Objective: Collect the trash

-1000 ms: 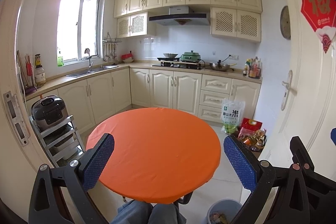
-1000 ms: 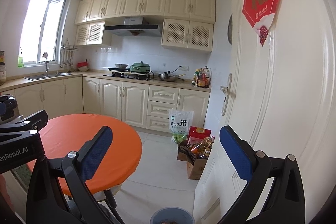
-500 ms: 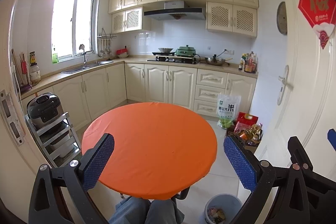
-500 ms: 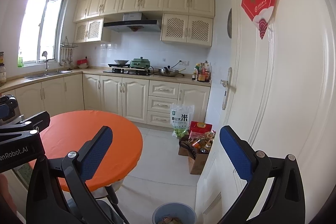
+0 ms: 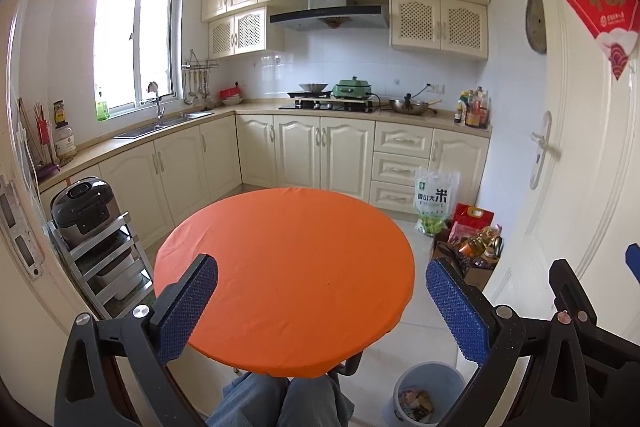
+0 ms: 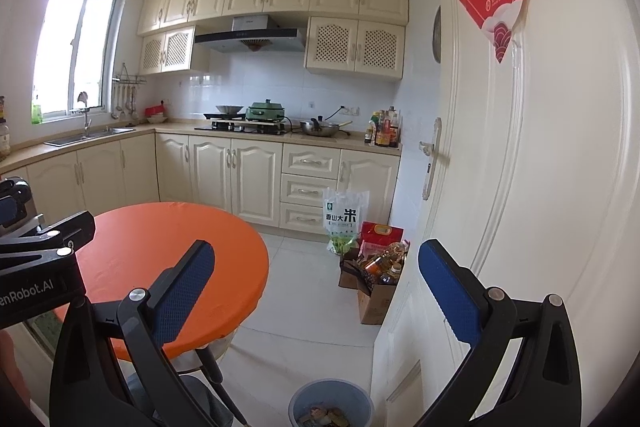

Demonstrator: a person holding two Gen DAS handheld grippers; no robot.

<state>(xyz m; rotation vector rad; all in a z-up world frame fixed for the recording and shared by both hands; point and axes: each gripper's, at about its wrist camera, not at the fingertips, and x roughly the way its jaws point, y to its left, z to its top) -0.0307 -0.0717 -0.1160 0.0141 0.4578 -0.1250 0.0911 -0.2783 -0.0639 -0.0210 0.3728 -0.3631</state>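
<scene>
A round table with an orange cloth stands in front of me; it also shows in the right wrist view. No trash shows on it. A pale blue waste bin with scraps inside stands on the floor to the right of the table; the right wrist view shows it too. My left gripper is open and empty above the table's near edge. My right gripper is open and empty above the floor and bin, right of the table.
A white door is close on the right. A cardboard box of bottles and a rice bag stand on the floor by it. A metal rack with a rice cooker stands left of the table. Cabinets line the far walls.
Both views have tilted down and pulled back a little: the table sits lower and farther, and more of the bin shows. Both grippers stay open.
</scene>
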